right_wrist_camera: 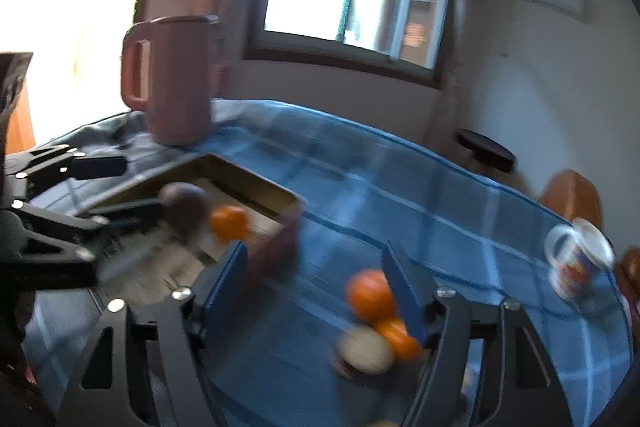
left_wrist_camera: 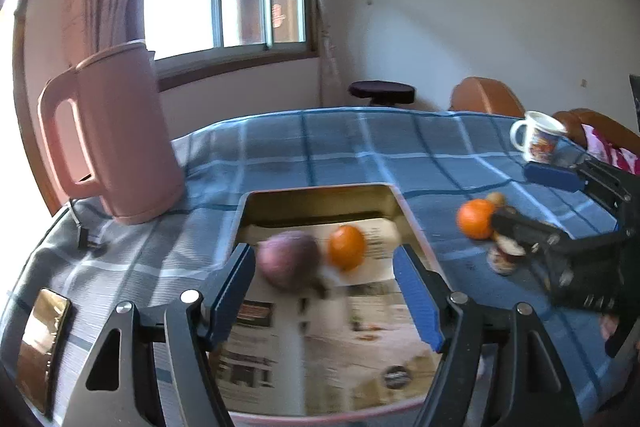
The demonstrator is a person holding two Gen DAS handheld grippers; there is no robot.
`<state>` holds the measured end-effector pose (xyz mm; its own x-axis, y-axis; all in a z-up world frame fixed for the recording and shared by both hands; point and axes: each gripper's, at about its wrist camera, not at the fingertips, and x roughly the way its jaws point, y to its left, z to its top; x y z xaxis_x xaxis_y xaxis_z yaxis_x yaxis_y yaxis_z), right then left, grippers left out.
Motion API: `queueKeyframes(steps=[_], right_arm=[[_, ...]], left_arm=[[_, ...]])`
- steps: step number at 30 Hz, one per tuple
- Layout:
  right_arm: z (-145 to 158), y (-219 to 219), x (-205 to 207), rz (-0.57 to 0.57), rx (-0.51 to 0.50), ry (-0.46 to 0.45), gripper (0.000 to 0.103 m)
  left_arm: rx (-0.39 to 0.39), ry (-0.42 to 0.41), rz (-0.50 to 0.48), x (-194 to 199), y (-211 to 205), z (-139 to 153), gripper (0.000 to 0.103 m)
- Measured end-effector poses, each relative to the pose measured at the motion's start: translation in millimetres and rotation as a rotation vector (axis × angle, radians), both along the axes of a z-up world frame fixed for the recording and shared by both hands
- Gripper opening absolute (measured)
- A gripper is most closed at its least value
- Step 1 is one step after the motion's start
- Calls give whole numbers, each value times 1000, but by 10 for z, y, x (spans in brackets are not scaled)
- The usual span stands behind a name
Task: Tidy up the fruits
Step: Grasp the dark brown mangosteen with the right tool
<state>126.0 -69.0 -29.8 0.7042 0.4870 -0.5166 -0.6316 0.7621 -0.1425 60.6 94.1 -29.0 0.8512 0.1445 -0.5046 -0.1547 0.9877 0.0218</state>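
Observation:
A rectangular tray lined with newspaper sits on the blue checked tablecloth. In it lie a purple fruit and an orange; both also show in the right wrist view, the purple fruit beside the orange. My left gripper is open and empty, over the tray just in front of the purple fruit. On the cloth right of the tray are an orange, a second orange and a pale round fruit. My right gripper is open and empty, its right finger beside these fruits.
A pink kettle stands at the back left of the tray. A white printed mug stands at the far right of the table. A phone lies at the near left edge. Orange chairs and a dark stool stand behind the table.

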Motion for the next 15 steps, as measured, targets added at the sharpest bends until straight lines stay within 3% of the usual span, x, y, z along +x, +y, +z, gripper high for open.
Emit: queueKeyframes(steps=[8,15], right_arm=[[-92,-1041,60,-258,27,43,75],[-271,-1125,-91,-232,14,94,73]], left_arm=[[-3,-9,-98,44,-529,-28,73],[6,16,-137,116,-823,-90,73]])
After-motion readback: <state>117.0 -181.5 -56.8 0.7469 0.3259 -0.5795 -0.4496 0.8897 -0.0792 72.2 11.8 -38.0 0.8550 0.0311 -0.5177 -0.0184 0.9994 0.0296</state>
